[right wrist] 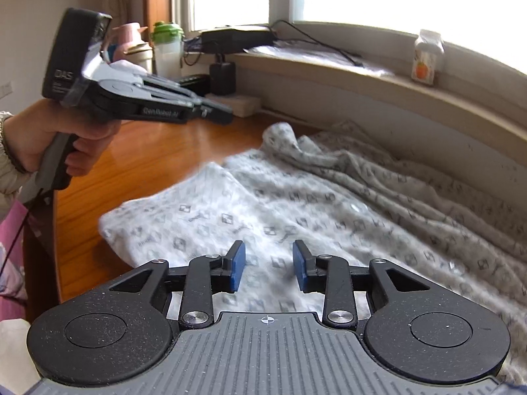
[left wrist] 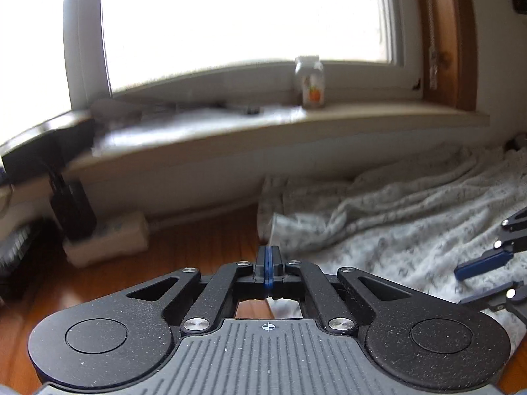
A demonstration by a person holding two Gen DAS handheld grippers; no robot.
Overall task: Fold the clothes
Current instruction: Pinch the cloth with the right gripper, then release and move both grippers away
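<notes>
A wooden table stands under a bright window, with a pale sill running along the wall behind it.

The right claw has its blue pads spread, nothing between them. Directly under and ahead of it lies the cloth, a pale printed garment; a smooth folded part lies nearest, and rumpled folds run off to the right and back toward the wall. Up to the left, a hand holds the left claw in the air, above bare wood beside the cloth.

The left claw's pads are pressed together and pinch nothing. The cloth's edge lies just ahead and to its right. Left of it a white power strip sits on the wood. Farther off, a small carton stands on the sill.
</notes>
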